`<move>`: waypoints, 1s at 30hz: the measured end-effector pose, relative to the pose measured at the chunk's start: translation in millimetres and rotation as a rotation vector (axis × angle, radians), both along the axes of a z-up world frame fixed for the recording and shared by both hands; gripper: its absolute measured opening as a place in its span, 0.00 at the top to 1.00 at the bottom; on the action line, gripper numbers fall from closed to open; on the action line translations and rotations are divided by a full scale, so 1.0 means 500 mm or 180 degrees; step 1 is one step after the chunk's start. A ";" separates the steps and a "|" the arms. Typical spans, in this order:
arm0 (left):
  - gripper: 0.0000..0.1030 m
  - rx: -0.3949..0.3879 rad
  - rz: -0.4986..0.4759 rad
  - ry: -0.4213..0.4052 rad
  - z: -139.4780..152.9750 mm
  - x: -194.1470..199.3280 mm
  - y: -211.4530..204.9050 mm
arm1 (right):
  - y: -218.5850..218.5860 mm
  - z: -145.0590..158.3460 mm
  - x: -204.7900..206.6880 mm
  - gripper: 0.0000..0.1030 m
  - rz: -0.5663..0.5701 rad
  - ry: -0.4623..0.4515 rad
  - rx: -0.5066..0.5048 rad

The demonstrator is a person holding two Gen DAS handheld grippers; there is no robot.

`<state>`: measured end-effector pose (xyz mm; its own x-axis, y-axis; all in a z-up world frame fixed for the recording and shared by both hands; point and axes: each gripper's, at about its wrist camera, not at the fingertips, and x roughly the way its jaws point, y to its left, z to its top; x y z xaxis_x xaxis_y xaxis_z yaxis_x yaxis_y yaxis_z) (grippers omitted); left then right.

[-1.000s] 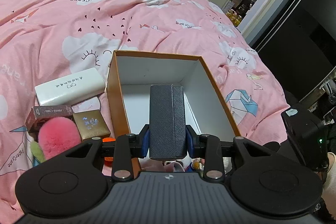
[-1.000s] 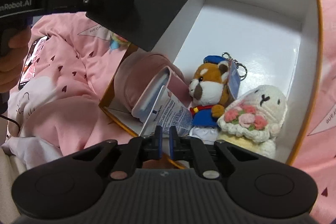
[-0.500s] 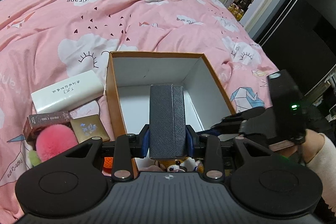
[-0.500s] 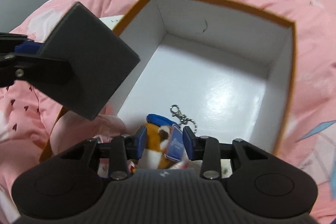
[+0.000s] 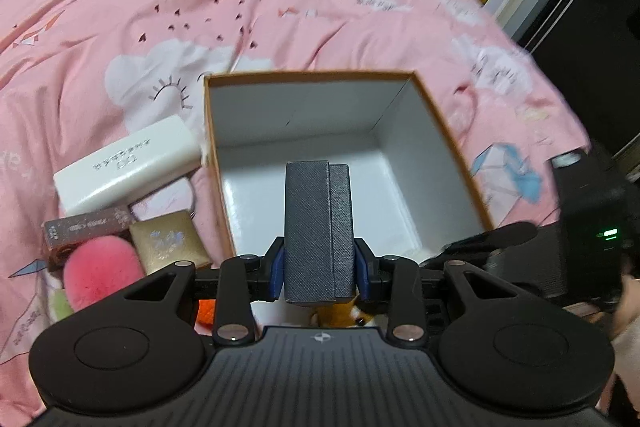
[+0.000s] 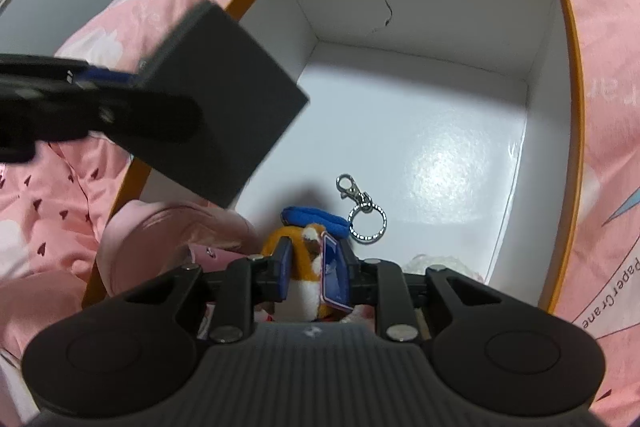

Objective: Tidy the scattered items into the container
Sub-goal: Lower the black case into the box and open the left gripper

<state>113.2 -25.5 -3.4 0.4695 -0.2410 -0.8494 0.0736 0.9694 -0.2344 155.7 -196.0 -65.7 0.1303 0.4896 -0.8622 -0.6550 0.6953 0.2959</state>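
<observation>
An orange box with a white inside (image 5: 448, 143) sits on the pink bed; it also shows in the right wrist view (image 6: 572, 75). My left gripper (image 5: 319, 269) is shut on a dark grey textured case (image 5: 318, 227), held above the box's near edge; the case also shows in the right wrist view (image 6: 224, 99). My right gripper (image 6: 313, 273) is open around an orange plush keychain with a blue hat (image 6: 308, 259), low inside the box. Its key ring (image 6: 366, 217) lies on the box floor.
Left of the box lie a white block (image 5: 128, 163), a brown stick box (image 5: 88, 229), a gold square box (image 5: 168, 241) and a pink pompom (image 5: 102, 273). A pink pouch (image 6: 172, 239) and a white crochet plush (image 6: 436, 263) lie in the box.
My right gripper opened from shut and moved over the plush keychain in the box. My left gripper carried the grey case further over the box.
</observation>
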 end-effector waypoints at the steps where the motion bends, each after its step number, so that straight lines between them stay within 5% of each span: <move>1: 0.62 0.0093 -0.0004 0.0037 -0.003 0.002 -0.007 | -0.003 0.004 0.000 0.73 -0.0029 -0.0026 0.0031; 7: 0.62 0.0393 -0.0008 0.0286 -0.029 0.017 -0.036 | -0.020 0.030 0.009 0.73 -0.0212 -0.0230 0.0204; 13: 0.62 0.0542 0.0026 0.0365 -0.044 0.019 -0.046 | 0.015 0.035 0.033 0.79 0.0117 -0.0436 0.0249; 20: 0.63 0.0583 0.0060 0.0335 -0.042 0.022 -0.044 | 0.049 -0.013 0.069 0.82 0.0257 -0.0172 0.0246; 30: 0.62 0.0534 -0.0081 0.0309 -0.040 0.019 -0.031 | 0.076 -0.025 0.066 0.82 0.0364 -0.0158 0.0148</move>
<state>122.7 -41.0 -23.4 0.3791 -0.1031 -0.9196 0.0835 0.9935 -0.0769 188.6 -158.1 -78.3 0.1131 0.5428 -0.8322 -0.7439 0.6015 0.2912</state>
